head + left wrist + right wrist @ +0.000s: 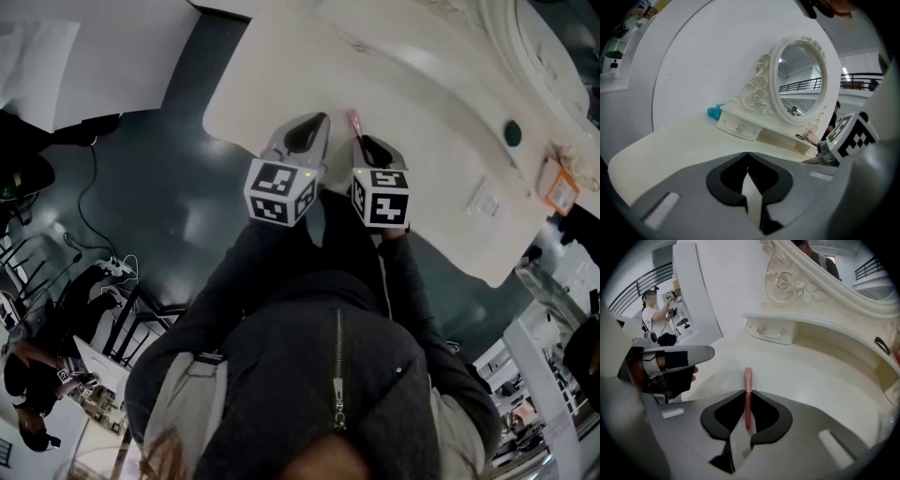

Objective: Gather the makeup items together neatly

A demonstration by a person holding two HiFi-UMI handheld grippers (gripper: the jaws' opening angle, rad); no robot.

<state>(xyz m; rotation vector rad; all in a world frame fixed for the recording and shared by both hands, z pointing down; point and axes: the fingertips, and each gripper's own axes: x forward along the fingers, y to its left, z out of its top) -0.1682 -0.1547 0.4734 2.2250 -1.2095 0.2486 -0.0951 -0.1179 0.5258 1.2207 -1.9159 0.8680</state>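
Note:
A slim pink makeup stick (748, 378) is pinched between the pads of my right gripper (748, 392), and its tip pokes out past the jaws above the white vanity top (806, 371). In the head view the same pink stick (354, 120) juts from the right gripper (362, 142), which points steeply down near the table's front edge. Just to its left, my left gripper (317, 122) hovers over the table. Seen from its own camera, the left gripper (747, 154) has its jaws together with nothing between them.
An ornate oval mirror (799, 79) stands on a base with a small drawer (738, 129). A teal item (714, 111) lies beside the drawer, and small dark and pink items (808, 137) sit on the shelf under the mirror. A person (656, 317) stands in the background.

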